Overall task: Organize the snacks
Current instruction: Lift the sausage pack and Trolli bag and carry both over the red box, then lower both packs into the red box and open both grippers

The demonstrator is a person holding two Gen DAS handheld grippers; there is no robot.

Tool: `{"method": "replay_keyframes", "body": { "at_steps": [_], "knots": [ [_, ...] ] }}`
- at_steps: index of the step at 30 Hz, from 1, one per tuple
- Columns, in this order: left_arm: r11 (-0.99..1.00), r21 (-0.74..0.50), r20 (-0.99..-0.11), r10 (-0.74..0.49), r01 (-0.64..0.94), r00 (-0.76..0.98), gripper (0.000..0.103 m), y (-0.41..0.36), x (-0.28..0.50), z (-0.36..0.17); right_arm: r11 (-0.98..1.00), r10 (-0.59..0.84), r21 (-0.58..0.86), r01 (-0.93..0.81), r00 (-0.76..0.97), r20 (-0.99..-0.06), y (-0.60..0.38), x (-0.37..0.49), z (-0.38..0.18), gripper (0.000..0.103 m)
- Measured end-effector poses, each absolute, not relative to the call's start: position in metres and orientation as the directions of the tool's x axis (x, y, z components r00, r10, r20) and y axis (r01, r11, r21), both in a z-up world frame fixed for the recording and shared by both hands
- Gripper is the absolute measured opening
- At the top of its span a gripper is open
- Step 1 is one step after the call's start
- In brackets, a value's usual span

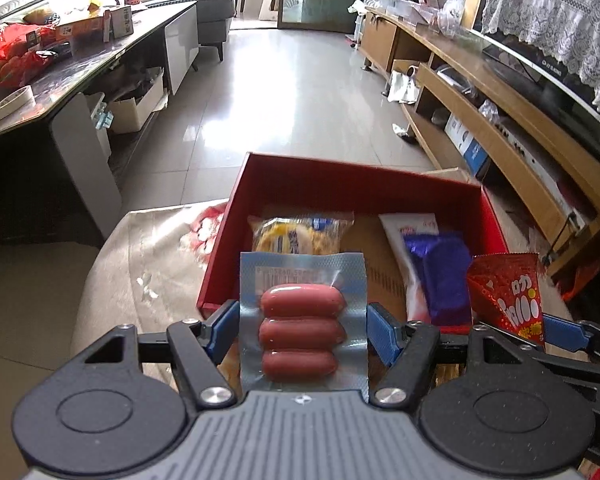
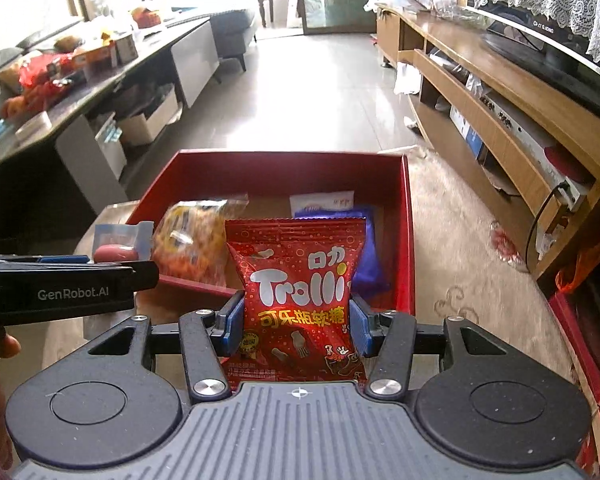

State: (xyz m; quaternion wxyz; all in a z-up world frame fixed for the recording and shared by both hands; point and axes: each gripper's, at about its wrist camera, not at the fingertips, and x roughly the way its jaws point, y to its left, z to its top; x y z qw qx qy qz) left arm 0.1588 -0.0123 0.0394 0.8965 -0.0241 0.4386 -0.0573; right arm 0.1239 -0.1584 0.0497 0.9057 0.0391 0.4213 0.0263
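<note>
Because the sausage pack (image 1: 303, 326) is a thin vacuum-sealed film around three firm links, it handles as light, slick and floppy at its flat margins; the judged hold is across the side seams, where the left tool (image 1: 303, 330) pinches it now between its blue pads (image 1: 225, 328). The pack shows silver-blue film with a printed label at 12 o'clock. It hangs above the near wall of the red box (image 1: 364, 184), in which a yellow snack bag (image 1: 296, 234) lies at 12 o'clock and a purple packet (image 1: 440, 276) at 2 o'clock.

In the right wrist view, the right tool (image 2: 298, 322) pinches the Trolli candy bag (image 2: 298, 288) by both side edges. This bag is judged light, crinkly and compressible; its contents may shift. It is red with white lettering, held upright over the box's near wall. The left tool enters at 9 o'clock.
</note>
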Motion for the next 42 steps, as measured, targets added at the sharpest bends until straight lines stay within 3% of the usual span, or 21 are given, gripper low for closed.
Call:
{"method": "replay_keyframes", "body": {
  "at_steps": [21, 42],
  "knots": [
    [0.994, -0.1, -0.765, -0.101, 0.038, 0.636, 0.066, -0.023, 0.223, 0.036, 0.994, 0.07, 0.104, 0.013, 0.662, -0.746, -0.171, 0.18, 0.043, 0.06],
    [0.998, -0.044, -0.808, -0.056, 0.034, 0.586, 0.067, -0.04, 0.248, 0.003, 0.997, 0.026, 0.063, 0.039, 0.608, -0.794, -0.175, 0.206, 0.014, 0.06]
  ]
}}
